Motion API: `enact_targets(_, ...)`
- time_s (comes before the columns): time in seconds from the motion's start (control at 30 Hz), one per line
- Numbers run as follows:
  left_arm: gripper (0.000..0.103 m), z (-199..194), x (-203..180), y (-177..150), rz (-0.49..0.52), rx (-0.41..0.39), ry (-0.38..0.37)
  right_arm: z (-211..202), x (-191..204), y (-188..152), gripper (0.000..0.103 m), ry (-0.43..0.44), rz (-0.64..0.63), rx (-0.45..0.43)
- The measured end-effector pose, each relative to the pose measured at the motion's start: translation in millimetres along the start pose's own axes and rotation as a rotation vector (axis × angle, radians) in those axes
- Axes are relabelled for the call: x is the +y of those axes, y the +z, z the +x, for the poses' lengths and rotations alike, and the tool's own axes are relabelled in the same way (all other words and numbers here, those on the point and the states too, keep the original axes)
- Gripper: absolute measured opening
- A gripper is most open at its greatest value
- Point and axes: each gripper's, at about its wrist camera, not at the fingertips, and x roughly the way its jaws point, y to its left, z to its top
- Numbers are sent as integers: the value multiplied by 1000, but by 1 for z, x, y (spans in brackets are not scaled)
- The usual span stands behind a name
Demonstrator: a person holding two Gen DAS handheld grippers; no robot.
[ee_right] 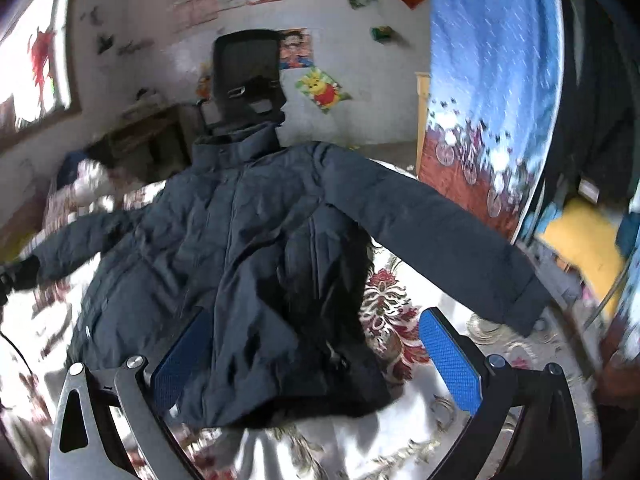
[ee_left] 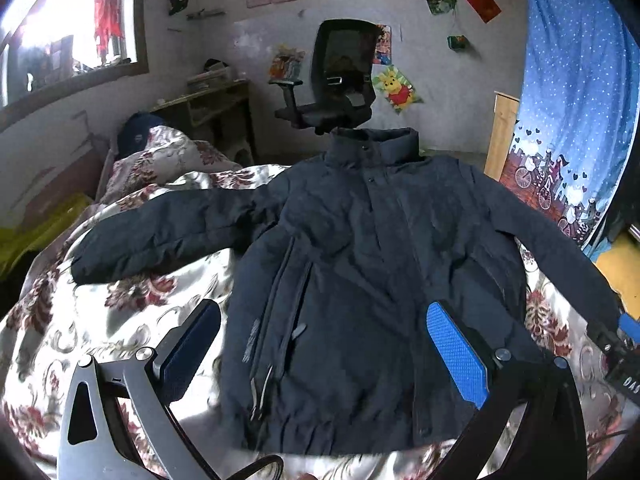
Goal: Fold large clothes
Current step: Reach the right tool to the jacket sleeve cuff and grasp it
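Puffy dark navy jacket [ee_left: 360, 280] lies front-up on floral bedspread [ee_left: 132, 320], collar at 12 o'clock, sleeves spread for folding. Left gripper [ee_left: 324, 352] and right gripper [ee_right: 316, 356] hover released, grasping nothing.

A dark padded jacket [ee_right: 256, 264] is spread front-up on a floral bedspread [ee_right: 400, 320], its collar at the far end and both sleeves stretched out to left and right. The right gripper [ee_right: 316, 356] is held above the near hem, its blue-padded fingers [ee_right: 450, 364] set wide apart with nothing between them; the left pad is seen over the jacket, the right pad over bare bedspread. A black office chair [ee_right: 248, 76] is seen beyond the collar, and a blue patterned curtain [ee_right: 492, 80] hangs at the far right. The picture is blurred.
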Motion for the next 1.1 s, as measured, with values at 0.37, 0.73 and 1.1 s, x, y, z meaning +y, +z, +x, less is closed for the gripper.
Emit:
enact_targets(0.37,101,46,-3,34,14,29,-9,35,-66,40,103,11,306,-10)
enact_targets(0.73,101,104,-25,60,63,54,-71,73,-114,29,103,75,646,-15)
enact_targets(1.1,101,191,-77,91,5,98,-261,121,-151,14,89,109,1007,-65)
